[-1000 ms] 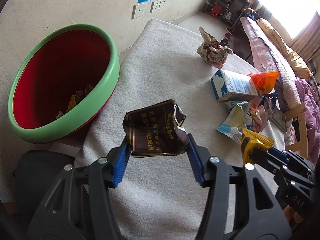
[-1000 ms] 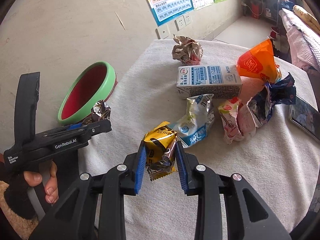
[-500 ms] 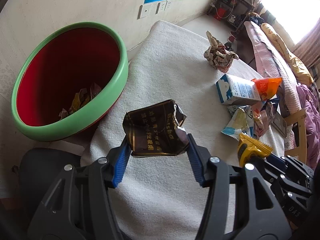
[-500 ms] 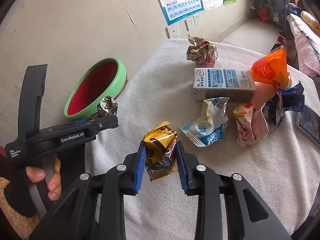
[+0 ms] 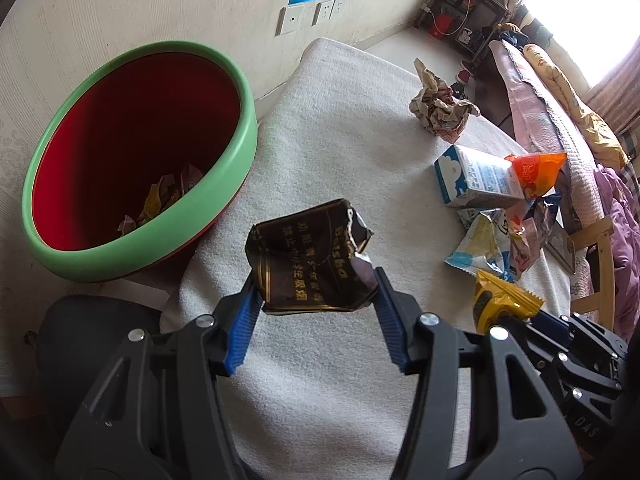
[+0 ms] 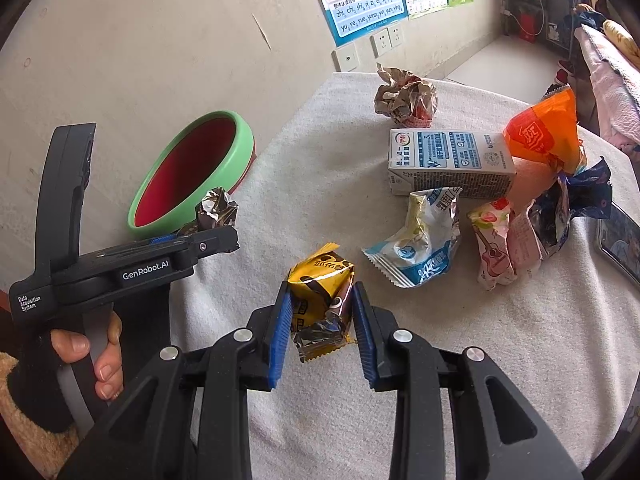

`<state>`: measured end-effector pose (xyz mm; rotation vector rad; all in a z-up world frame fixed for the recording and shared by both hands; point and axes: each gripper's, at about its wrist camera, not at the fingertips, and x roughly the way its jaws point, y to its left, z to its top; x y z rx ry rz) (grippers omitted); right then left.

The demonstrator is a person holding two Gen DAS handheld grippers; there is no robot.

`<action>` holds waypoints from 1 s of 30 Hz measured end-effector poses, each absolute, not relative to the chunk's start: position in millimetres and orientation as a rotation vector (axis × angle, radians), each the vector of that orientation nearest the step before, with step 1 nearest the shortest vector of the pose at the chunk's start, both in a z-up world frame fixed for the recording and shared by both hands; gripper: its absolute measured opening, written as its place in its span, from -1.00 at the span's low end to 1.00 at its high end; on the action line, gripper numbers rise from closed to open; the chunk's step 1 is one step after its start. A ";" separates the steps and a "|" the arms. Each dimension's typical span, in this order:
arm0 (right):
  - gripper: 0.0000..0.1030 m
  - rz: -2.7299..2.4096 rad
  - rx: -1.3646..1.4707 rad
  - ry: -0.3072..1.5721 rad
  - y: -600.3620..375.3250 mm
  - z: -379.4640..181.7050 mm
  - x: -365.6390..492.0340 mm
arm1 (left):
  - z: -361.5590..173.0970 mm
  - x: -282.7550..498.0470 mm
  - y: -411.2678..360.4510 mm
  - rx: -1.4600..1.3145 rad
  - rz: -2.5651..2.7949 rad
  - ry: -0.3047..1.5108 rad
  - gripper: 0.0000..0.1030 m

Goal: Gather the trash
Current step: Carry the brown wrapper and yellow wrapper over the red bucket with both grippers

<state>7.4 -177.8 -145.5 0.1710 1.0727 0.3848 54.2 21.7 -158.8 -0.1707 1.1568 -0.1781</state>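
My left gripper (image 5: 316,300) is shut on a dark brown wrapper (image 5: 308,256) and holds it above the table's left edge, just right of the red bin with a green rim (image 5: 240,128). The bin holds several wrappers at its bottom. My right gripper (image 6: 320,312) is shut on a yellow wrapper (image 6: 320,292) above the white tablecloth (image 6: 320,152). The yellow wrapper also shows in the left wrist view (image 5: 500,300). The bin (image 6: 168,196) lies far left in the right wrist view, beyond the left gripper's body (image 6: 136,264).
On the cloth lie a crumpled paper ball (image 6: 404,96), a milk carton (image 6: 448,160), an orange bag (image 6: 544,132), a white-blue wrapper (image 6: 420,248), a pink wrapper (image 6: 496,248), a dark blue wrapper (image 6: 576,200). A phone (image 6: 620,244) lies at the right edge. A black chair (image 5: 80,340) stands below the bin.
Both grippers have drawn back and swung toward the bin side. The bin sits larger and nearer the centre in the left wrist view. Both wrappers stay clamped.
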 end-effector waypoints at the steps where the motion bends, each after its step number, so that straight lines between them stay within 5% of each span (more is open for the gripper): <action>1: -0.42 0.385 0.171 1.074 -177.8 -145.8 7.8 | -159.0 54.2 21.7 -0.171 -0.177 1.158 0.01; 30: -0.42 0.453 0.116 1.051 -146.6 -134.6 15.4 | -136.8 55.6 42.3 -0.201 -0.127 1.066 0.01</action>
